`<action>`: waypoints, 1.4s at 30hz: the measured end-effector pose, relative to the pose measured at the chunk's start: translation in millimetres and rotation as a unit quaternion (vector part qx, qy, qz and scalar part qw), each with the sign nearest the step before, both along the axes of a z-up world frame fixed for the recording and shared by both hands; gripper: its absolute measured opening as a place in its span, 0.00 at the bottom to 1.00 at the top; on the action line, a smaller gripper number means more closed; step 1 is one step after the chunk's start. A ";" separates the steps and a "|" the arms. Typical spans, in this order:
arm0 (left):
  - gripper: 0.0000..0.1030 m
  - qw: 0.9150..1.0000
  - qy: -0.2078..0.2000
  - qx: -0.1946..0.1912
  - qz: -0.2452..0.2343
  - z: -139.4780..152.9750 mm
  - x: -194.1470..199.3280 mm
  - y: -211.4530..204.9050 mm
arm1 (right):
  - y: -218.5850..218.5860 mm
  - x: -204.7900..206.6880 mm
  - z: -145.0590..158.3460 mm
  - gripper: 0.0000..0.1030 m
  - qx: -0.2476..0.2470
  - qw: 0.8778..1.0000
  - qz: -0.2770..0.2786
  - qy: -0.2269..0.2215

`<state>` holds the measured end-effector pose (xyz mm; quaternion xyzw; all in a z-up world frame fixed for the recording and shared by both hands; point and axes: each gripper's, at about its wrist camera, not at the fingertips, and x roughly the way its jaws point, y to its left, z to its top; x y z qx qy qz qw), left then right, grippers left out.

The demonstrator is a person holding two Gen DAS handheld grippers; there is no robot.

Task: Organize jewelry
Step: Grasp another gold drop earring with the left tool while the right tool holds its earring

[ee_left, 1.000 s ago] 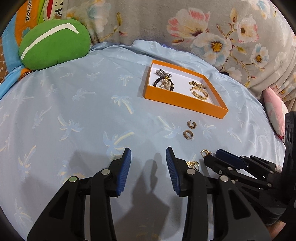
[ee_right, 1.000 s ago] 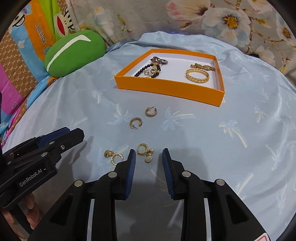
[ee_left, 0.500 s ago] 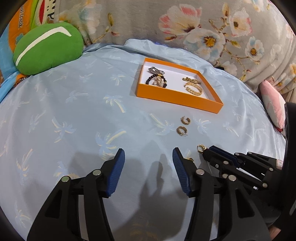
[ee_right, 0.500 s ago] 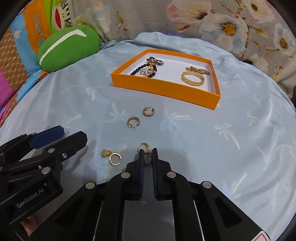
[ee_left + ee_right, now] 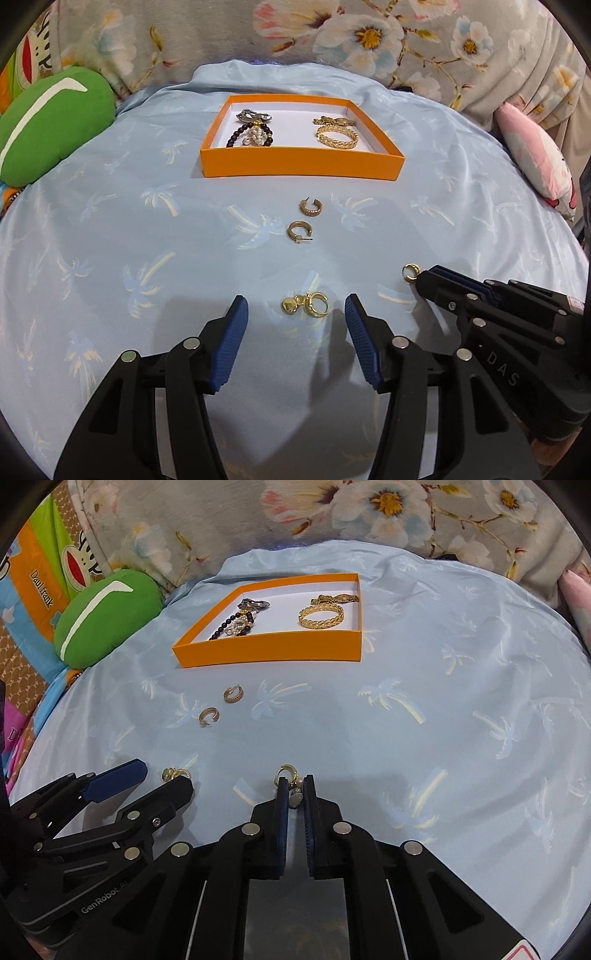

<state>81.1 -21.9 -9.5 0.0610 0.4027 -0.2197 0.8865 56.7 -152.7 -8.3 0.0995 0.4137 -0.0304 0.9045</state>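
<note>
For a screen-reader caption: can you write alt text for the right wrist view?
The right gripper is shut on a gold earring on a pale blue cloth. Ahead, two hoop earrings lie before an orange tray holding bracelets; the open left gripper sits by another earring.

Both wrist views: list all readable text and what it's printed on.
"GenRobot.AI": on the left gripper body, right wrist view.
"DAS": on the right gripper body, left wrist view; possibly part of a longer word.
"Daul frank": on the orange cartoon-print fabric behind the green cushion.
"D": pink fabric at the left edge, cut off.
Red-bordered sticker on the right gripper, bottom right: unreadable.
Orange jewelry box: no text.
</note>
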 end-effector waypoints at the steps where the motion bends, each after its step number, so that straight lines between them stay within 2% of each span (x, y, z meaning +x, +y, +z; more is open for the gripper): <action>1: 0.44 1.000 -0.001 0.000 -0.001 0.2 -0.2 -0.9 | 0.1 -0.4 0.2 0.07 0.001 1.000 0.000 0.000; 6: 0.08 1.000 0.009 -0.021 -0.004 0.6 1.9 1.3 | -0.1 -0.6 -0.3 0.07 0.006 1.000 0.000 -0.001; 9: 0.01 0.999 0.013 -0.029 -0.009 0.6 1.6 1.9 | -1.0 -0.1 -0.3 0.07 0.010 1.000 0.000 -0.002; 19: 0.00 0.999 -0.011 -0.033 -0.006 7.6 -6.1 2.0 | -3.7 -3.0 1.3 0.07 0.019 1.000 -0.001 -0.012; 26: 0.01 0.999 0.007 -0.043 -0.005 4.5 -2.9 1.4 | -4.5 -2.3 0.3 0.07 0.024 1.000 0.000 -0.011; 30: 0.24 0.999 0.001 -0.034 -0.006 5.0 -4.4 -4.6 | -5.0 -2.2 0.4 0.07 0.026 1.000 0.001 -0.009; 34: 0.32 1.000 -0.011 -0.022 -0.005 7.1 -6.9 -12.3 | -5.4 -2.5 0.4 0.07 0.029 1.000 0.002 -0.009; 36: 0.32 1.000 0.003 -0.013 -0.002 2.7 -2.9 -17.0 | -5.5 -2.6 0.7 0.07 0.030 0.999 0.002 -0.011; 40: 0.29 1.000 0.000 -0.002 0.010 1.5 -1.0 -20.6 | -5.9 -2.9 0.7 0.07 0.032 0.999 0.003 -0.013; 41: 0.18 1.000 0.000 -0.001 0.008 1.4 -1.2 -20.9 | -6.0 -3.5 0.7 0.07 0.033 0.999 0.004 -0.013; 42: 0.14 1.000 0.001 -0.003 0.007 1.2 -1.2 -20.7 | -6.1 -3.9 0.7 0.07 0.034 0.999 0.004 -0.014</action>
